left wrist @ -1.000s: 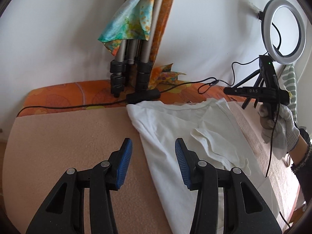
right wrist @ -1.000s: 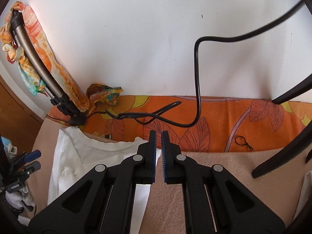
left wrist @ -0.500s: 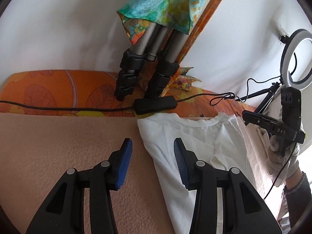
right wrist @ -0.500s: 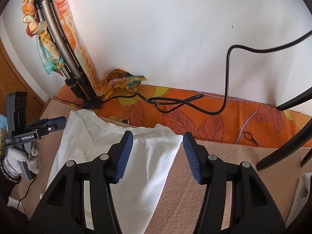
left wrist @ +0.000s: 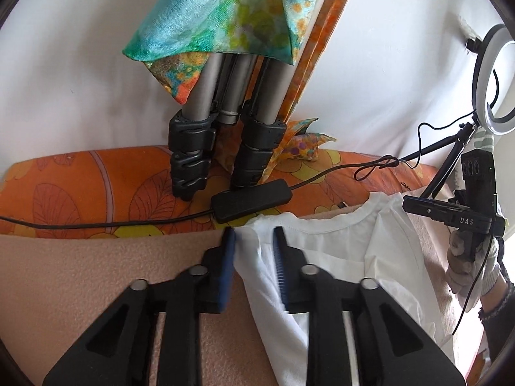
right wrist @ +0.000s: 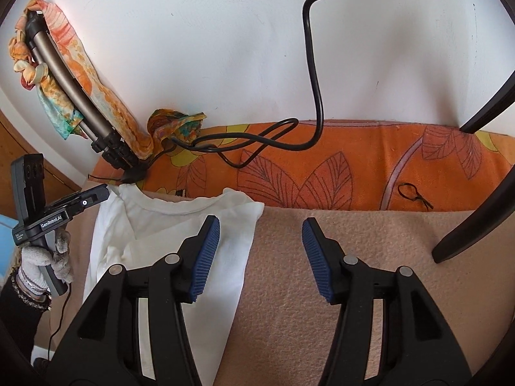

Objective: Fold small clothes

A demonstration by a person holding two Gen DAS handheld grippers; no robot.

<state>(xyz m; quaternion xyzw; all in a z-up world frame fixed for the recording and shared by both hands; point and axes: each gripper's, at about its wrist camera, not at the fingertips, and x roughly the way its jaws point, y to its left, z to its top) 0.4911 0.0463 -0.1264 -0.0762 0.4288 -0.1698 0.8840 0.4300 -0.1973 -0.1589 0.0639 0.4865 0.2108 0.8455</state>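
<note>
A white T-shirt (left wrist: 338,257) lies on a peach blanket (left wrist: 96,273), folded lengthwise, neckline toward the wall. My left gripper (left wrist: 252,257) is low over its left shoulder corner, jaws partly open with the shirt's edge between the blue pads. In the right wrist view the shirt (right wrist: 180,222) lies at left. My right gripper (right wrist: 260,254) is wide open above the shirt's right shoulder edge; its left pad (right wrist: 206,251) is over the cloth, the right pad over the bare blanket (right wrist: 354,225). Each gripper shows in the other's view, held by a gloved hand.
An orange leaf-print cover (right wrist: 354,167) runs along the white wall. Tripod legs (left wrist: 222,135) draped with colourful scarves stand behind the shirt, with a black power adapter (left wrist: 251,199) and cables. A ring light (left wrist: 492,77) is at right. Dark chair legs (right wrist: 476,193) are at right.
My left gripper moved forward and down onto the shirt's left shoulder and narrowed its jaws. My right gripper opened from shut and drew back to the right shoulder edge.
</note>
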